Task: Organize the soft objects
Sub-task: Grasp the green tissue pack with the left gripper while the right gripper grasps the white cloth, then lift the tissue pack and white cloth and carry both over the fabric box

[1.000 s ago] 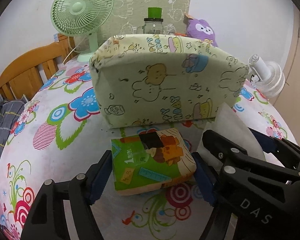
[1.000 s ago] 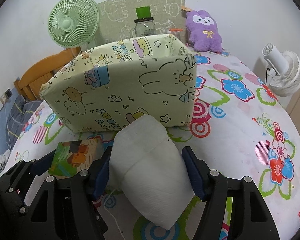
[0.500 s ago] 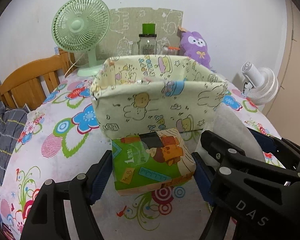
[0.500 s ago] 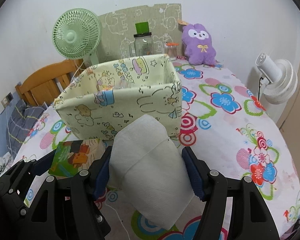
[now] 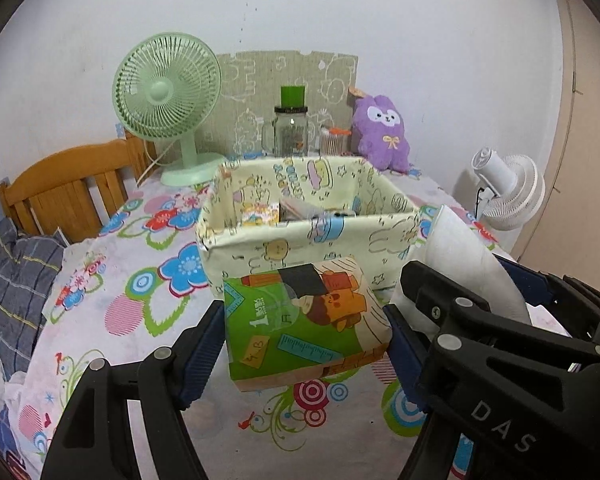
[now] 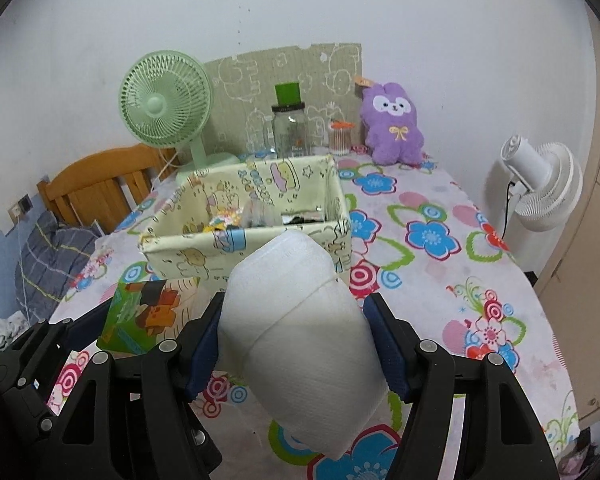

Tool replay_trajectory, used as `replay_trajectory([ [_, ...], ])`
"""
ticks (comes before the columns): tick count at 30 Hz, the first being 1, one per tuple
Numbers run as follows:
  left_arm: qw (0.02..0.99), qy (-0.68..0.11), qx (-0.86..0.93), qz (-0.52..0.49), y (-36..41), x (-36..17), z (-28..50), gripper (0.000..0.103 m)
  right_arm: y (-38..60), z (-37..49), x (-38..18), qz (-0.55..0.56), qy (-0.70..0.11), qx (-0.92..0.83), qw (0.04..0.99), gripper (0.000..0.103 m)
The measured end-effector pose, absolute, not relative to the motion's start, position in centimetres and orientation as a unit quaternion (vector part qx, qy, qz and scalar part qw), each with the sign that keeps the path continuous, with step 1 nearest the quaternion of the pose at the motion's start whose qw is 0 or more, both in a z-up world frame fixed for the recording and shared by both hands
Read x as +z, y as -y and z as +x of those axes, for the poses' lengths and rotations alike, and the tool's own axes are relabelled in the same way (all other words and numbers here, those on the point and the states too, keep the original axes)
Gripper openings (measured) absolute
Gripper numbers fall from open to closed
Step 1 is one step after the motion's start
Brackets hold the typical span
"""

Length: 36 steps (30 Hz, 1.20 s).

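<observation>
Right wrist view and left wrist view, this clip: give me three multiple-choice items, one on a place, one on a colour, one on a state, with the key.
1. Where does the purple plush toy sit?
A. inside the fabric box
B. at the far edge by the wall
C. in a gripper

2. What colour is the desk fan left of the glass jar?
A. green
B. white
C. purple

3. What state is the left gripper in?
A. open and empty
B. shut on the green tissue pack
C. out of view

Key: B, it leans beyond the fabric box; A, pale green cage and stand; B, both pads press the pack's sides.
</observation>
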<state>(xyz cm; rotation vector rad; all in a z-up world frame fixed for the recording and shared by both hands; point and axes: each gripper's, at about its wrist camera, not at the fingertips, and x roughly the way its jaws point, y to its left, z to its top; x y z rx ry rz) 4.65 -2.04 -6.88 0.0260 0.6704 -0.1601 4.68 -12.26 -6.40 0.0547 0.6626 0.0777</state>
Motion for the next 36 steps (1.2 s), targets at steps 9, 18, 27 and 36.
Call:
replay_trajectory([
  [9, 0.949, -0.306, -0.076, 0.012, 2.0, -4.6, 3.7, 0.078, 12.1, 3.8, -3.8, 0.023, -0.303, 0.041, 0.952, 0.07],
  [18, 0.956, -0.283, -0.074, 0.009, 1.9, -2.4, 3.3, 0.078, 12.0, 3.1, -1.5, 0.022, -0.277, 0.044, 0.96, 0.07],
  [27, 0.962, -0.264, -0.069, 0.006, 1.6, -0.9, 3.6, 0.078, 11.8, 3.2, 0.0, 0.018, -0.261, 0.047, 0.964, 0.07],
  [36, 0.964, -0.26, -0.058, 0.003, 1.2, -0.6, 5.2, 0.078, 11.4, 4.6, 0.5, 0.015, -0.256, 0.053, 0.965, 0.07],
])
